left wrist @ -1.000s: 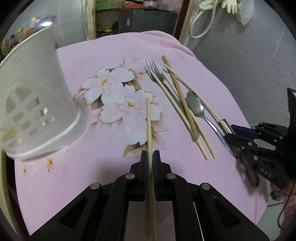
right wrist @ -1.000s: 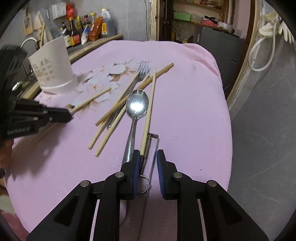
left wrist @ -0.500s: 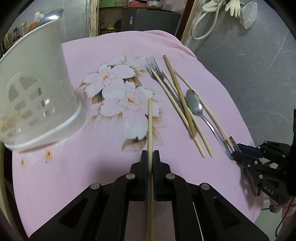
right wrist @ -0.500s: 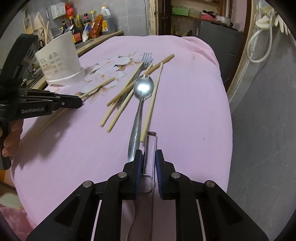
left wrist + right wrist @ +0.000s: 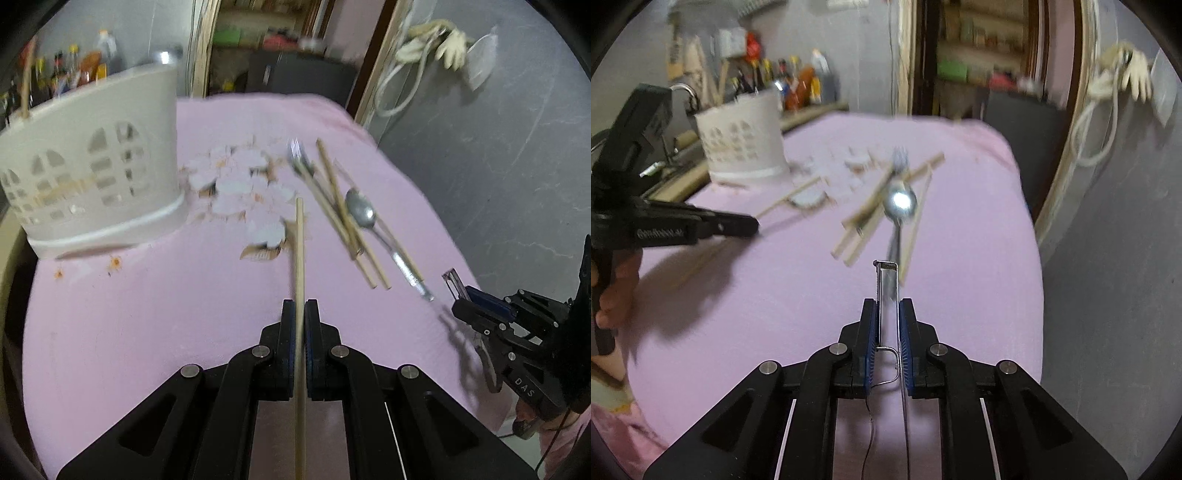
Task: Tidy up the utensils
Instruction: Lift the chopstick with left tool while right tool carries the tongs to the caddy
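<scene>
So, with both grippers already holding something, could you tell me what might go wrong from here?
1. The left gripper pinches a long chopstick partway along its length; it could pivot or catch the holder's rim on the way in.
2. The right gripper clamps only a thin wire-framed peeler, which might twist or slip.
3. Both views are blurred; a swing could scatter the loose chopsticks and spoon.

- It looked like a home kitchen corner: sauce bottles (image 5: 798, 86) stood on a ledge past the table's far left edge.
- A pink floral cloth (image 5: 166, 314) covered the table.
- Rubber gloves (image 5: 448, 44) hung on the grey wall.
</scene>
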### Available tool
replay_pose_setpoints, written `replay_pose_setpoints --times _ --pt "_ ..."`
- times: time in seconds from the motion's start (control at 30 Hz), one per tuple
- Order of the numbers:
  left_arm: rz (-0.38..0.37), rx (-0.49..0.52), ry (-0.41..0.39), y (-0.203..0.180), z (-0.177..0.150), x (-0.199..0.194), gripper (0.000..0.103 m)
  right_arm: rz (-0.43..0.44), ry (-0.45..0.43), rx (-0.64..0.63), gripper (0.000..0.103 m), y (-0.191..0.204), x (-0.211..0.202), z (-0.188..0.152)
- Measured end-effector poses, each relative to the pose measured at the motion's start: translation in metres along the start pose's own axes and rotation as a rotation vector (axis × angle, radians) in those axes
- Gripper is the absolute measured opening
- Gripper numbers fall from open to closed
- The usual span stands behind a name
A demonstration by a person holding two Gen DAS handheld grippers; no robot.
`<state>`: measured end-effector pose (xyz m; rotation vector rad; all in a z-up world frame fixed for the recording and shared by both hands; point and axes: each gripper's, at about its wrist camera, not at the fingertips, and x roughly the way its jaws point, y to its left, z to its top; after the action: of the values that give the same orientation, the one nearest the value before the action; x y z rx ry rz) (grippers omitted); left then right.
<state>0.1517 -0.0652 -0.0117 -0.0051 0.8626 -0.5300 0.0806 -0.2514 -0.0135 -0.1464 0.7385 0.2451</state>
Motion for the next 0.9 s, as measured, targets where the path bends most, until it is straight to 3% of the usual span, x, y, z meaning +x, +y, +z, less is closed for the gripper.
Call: replay_pose_setpoints --times 0.27,0.47,0.63,0.9 --pt "0.016 -0.008 -0.338 -0.007 -0.001 -0.051 0.003 -0.072 -0.383 -0.034 0.01 0.035 -0.03 0.018" --pt "0.093 -0.008 -0.596 -0.002 0.02 -0.089 0.003 -0.113 -0.618 -0.045 0.01 0.053 -0.045 0.046" --pt "0.107 -0.056 -0.764 0.023 0.042 -0.117 0.003 -0.083 -0.729 -0.039 0.01 0.061 -0.05 0.078" --pt "0.133 -0.18 -0.938 0.097 0.072 -0.161 0.003 0.011 -0.907 -0.004 0.01 0.082 -0.045 0.141"
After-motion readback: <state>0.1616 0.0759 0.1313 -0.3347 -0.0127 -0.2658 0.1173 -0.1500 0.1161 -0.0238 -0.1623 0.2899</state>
